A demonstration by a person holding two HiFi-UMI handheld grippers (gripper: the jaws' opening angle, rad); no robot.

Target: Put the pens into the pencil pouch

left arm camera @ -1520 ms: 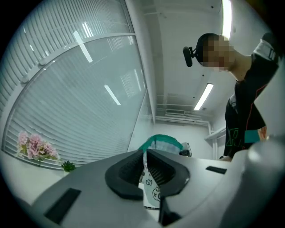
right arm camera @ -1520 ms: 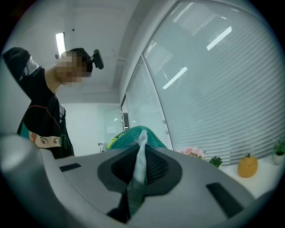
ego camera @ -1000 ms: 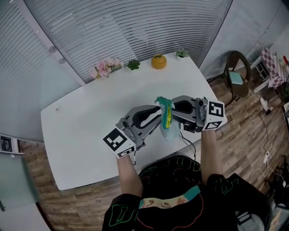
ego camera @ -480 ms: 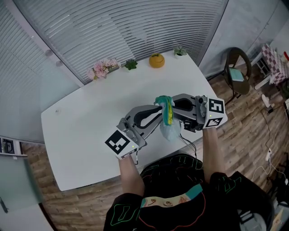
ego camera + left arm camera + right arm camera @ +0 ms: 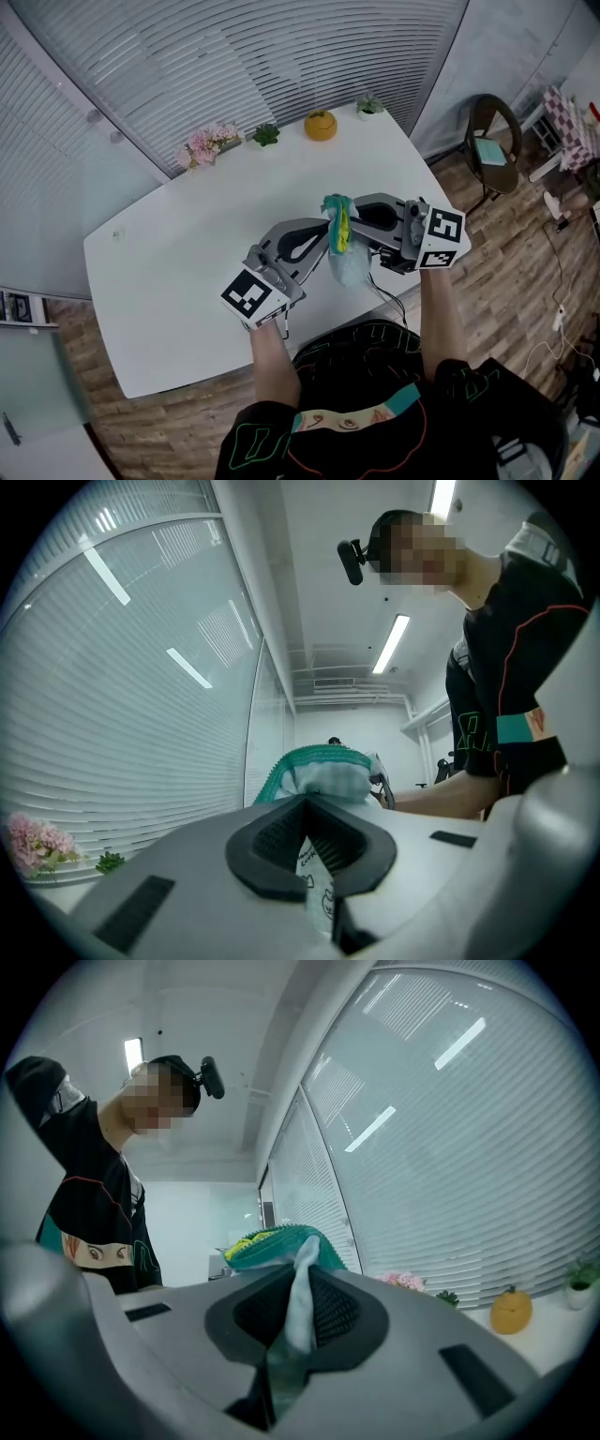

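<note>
White worktop [image 5: 169, 272] below: left claw [image 5: 324, 238] and right claw [image 5: 356, 217], level at frame centre, both clamped on pouch [image 5: 349, 267]; pouch print unreadable.

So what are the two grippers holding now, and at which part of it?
Both hold the pencil pouch off the table. The left gripper and the right gripper each pinch its fabric just below the teal zipper edge, from opposite sides.

You had a white counter [image 5: 159, 281] in front of you, and along its far edge (the one by the blinds [image 5: 281, 56]) sat pink flowers [image 5: 204, 144], a small green plant [image 5: 265, 135], an orange pumpkin-shaped ornament [image 5: 321, 125] and a little potted plant [image 5: 368, 105], each standing apart.
</note>
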